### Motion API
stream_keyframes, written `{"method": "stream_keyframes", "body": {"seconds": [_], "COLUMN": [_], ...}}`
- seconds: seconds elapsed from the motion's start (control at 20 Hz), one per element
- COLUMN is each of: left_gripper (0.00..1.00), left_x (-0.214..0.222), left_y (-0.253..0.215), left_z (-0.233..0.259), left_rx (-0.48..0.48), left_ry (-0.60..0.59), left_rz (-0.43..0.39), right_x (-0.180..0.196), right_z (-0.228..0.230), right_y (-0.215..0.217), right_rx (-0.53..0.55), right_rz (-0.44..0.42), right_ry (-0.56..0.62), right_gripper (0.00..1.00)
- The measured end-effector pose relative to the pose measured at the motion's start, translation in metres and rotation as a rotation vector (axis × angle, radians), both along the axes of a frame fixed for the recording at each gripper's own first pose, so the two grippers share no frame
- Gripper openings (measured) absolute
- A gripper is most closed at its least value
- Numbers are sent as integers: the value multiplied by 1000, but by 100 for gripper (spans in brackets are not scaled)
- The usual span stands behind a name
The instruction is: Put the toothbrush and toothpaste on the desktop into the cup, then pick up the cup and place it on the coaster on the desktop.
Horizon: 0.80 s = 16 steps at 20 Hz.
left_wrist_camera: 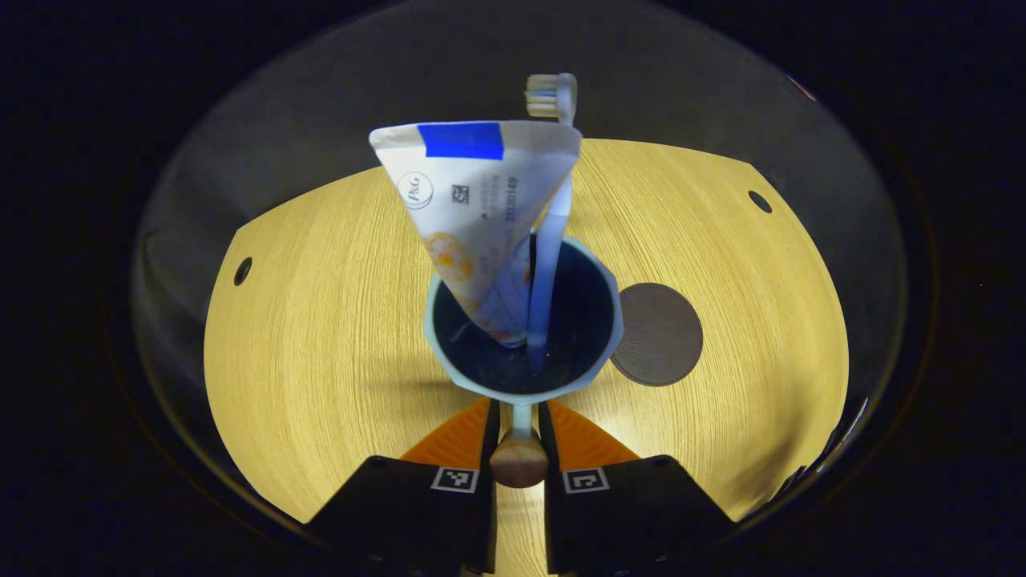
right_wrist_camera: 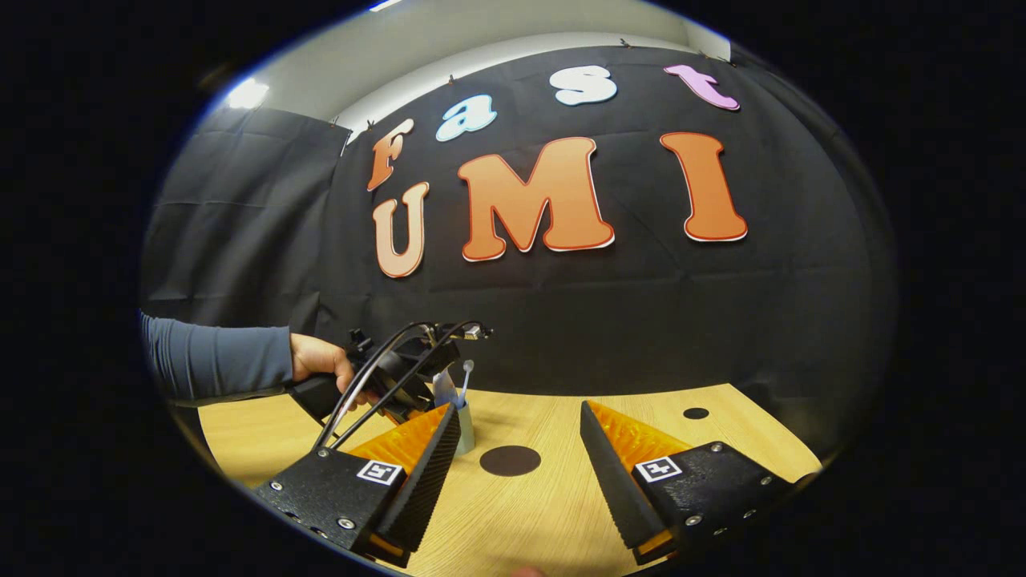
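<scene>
- On a pale wooden desktop (left_wrist_camera: pixel 321 336) inside the booth, a light-blue cup (left_wrist_camera: pixel 523 324) stands loaded: the toothpaste (left_wrist_camera: pixel 479 216) tube leans nozzle-down in its dark interior, crimped end flaring above the rim, and the toothbrush (left_wrist_camera: pixel 553 240) stands beside it, bristles up.
- Both items sit in the cup, so the loading half of the job looks finished; what remains is the carry to the coaster.
- Seen from the left gripper view, the left gripper (left_wrist_camera: pixel 519 425) is clamped on the cup's thin handle, one finger on each side, a rounded wooden knob at the handle's near end showing between the fingers. Gripping the handle rather than the body keeps the fingers off the tall, top-heavy contents.
- Just to the right of the cup in that view lies the dark round coaster (left_wrist_camera: pixel 657 334), flat on the wood and partly hidden behind the cup's rim. Whether the cup is lifted off the desktop cannot be told.
- From the right gripper view, the right gripper (right_wrist_camera: pixel 519 461) hangs spread wide and empty, well back from the action, apparently held clear of the route.
- A hand (right_wrist_camera: pixel 321 361) in a long blue sleeve (right_wrist_camera: pixel 216 361) holds the left tool over the cup at that view's left.
</scene>
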<state>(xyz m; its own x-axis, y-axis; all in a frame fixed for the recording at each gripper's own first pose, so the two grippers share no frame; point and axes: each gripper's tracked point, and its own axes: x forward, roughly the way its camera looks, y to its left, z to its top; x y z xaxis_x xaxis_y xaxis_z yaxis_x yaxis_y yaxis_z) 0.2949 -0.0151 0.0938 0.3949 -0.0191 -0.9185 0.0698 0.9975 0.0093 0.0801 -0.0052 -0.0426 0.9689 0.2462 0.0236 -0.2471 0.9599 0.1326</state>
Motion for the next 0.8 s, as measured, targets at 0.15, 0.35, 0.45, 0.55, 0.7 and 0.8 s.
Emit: {"method": "stream_keyframes", "body": {"seconds": [0.15,0.35,0.45,0.55,0.7,0.8], "left_gripper": [23,23,24,23,23,24], "left_x": [-32,-30,-30,-25,-25,-19], "left_y": [8,2,-1,-9,-16,-26], "left_z": [-6,15,30,44,45,39], "left_rx": [4,1,3,-4,-14,-23], "left_ry": [-15,-51,-67,-80,-93,-105], "left_rz": [13,15,0,-21,-59,-86], "right_x": [-5,-11,-13,-13,-18,-20], "right_z": [-2,-3,-6,-8,-10,-11], "right_y": [0,-9,-12,-18,-23,-30], "right_rx": [-9,-8,5,10,11,6], "right_rz": [-3,-25,-33,-46,-59,-74], "right_ry": [6,0,11,17,23,22], "right_gripper": [90,91,91,91,91,91]}}
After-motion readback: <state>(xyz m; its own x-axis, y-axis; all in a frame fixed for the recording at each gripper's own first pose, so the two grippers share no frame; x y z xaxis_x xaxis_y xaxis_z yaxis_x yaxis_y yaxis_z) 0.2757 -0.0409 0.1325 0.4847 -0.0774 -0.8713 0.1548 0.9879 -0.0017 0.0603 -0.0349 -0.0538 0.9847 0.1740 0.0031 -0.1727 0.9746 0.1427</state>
